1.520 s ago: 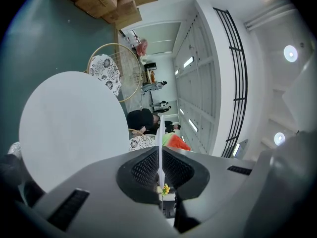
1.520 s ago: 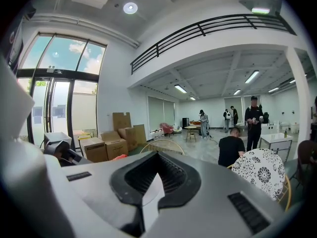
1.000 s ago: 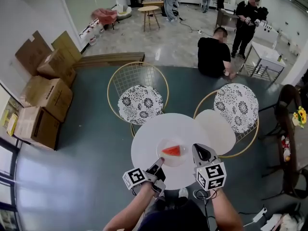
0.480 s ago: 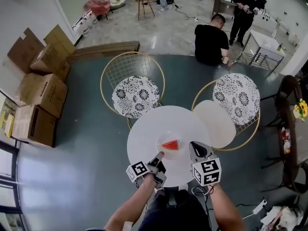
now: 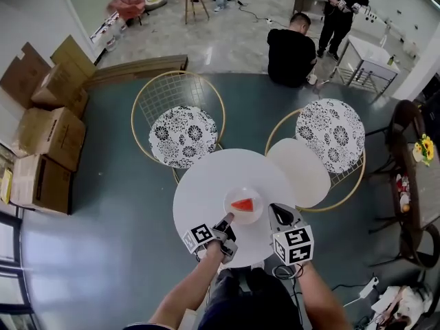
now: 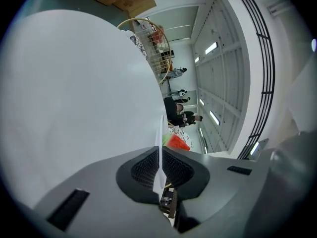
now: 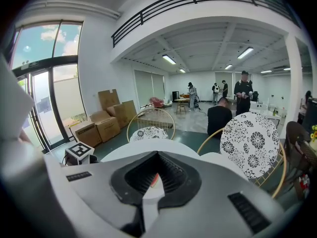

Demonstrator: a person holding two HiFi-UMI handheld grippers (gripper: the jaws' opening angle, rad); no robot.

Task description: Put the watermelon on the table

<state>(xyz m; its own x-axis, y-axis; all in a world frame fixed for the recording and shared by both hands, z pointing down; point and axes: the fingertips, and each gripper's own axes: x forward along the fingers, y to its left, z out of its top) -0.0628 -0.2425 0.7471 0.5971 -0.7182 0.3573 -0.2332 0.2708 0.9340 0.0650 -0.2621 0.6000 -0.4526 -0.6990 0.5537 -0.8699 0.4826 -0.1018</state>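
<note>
A red wedge of watermelon [image 5: 244, 204] lies on a small white plate [image 5: 254, 215] over the near part of the round white table [image 5: 206, 188]. My left gripper [image 5: 227, 218] is shut on the plate's near-left rim. In the left gripper view the rim [image 6: 161, 133] runs edge-on between the pads of that gripper [image 6: 159, 157], with the watermelon [image 6: 177, 143] just beyond and the tabletop [image 6: 74, 83] close by. My right gripper [image 5: 276, 210] is shut on the plate's right rim [image 7: 147, 205]; a strip of watermelon [image 7: 155, 179] shows between its jaws [image 7: 151, 182].
A smaller white round top [image 5: 301, 172] adjoins the table at the right. Two wire chairs with patterned cushions [image 5: 182, 135] [image 5: 330, 135] stand behind. Cardboard boxes [image 5: 41, 143] line the left wall. A person [image 5: 292, 47] sits on the floor farther back; others stand beyond.
Both grippers have sunk toward the tabletop with the plate and the watermelon still held between them. The head view has drifted, so the table sits a little lower and to the left.
</note>
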